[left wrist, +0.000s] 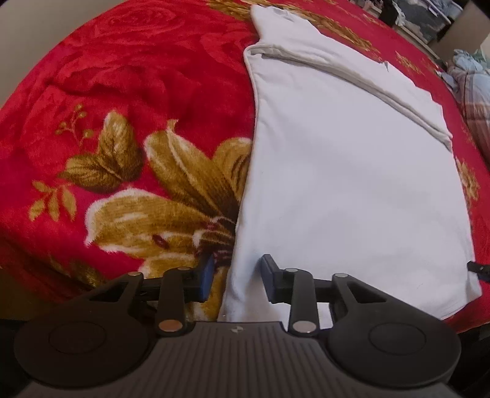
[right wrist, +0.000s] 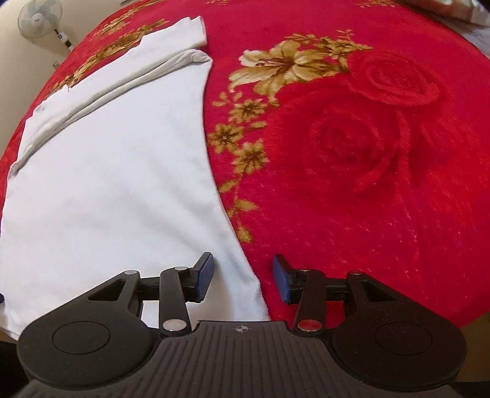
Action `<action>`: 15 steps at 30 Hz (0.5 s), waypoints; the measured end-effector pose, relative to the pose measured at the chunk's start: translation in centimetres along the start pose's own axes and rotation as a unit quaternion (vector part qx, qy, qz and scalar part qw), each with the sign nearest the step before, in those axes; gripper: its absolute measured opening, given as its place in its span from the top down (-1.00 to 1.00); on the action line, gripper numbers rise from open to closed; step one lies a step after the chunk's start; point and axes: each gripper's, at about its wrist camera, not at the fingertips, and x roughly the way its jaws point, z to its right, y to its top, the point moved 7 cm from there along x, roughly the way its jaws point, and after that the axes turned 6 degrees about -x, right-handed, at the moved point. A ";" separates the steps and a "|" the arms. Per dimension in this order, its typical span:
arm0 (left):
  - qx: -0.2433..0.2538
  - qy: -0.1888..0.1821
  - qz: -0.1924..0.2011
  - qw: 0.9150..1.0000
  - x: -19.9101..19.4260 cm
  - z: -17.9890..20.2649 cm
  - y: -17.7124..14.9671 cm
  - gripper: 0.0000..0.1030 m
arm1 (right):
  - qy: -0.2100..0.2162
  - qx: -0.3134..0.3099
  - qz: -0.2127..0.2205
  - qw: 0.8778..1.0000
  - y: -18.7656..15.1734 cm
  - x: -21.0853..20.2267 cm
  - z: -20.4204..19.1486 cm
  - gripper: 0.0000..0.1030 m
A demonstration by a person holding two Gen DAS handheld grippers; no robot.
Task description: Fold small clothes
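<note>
left gripper [left wrist: 235, 280]: jaws spread, straddling the near left edge of the white garment [left wrist: 352, 183], pads not pressing the cloth. right gripper [right wrist: 243, 277]: jaws spread, straddling the garment's near right corner, nothing pinched. both point steeply down at the bed. the garment lies flat on a red blanket [left wrist: 122, 76] with gold flowers, its sleeves folded in across the far end. beyond: a standing fan [right wrist: 38, 20] far left by a pale wall, and a heap of clothes [left wrist: 471, 76] far right.
</note>
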 end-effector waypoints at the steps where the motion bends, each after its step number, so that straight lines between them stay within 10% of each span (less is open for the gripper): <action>1: 0.003 0.001 0.001 1.000 0.0 0.0 0.0 0.31 | -0.003 -0.004 0.000 1.000 -0.1 -0.1 -0.1 0.12; 15: 0.008 0.000 -0.001 1.000 -0.1 0.4 -0.1 0.52 | -0.001 -0.028 -0.001 1.000 0.0 0.2 -0.9 0.17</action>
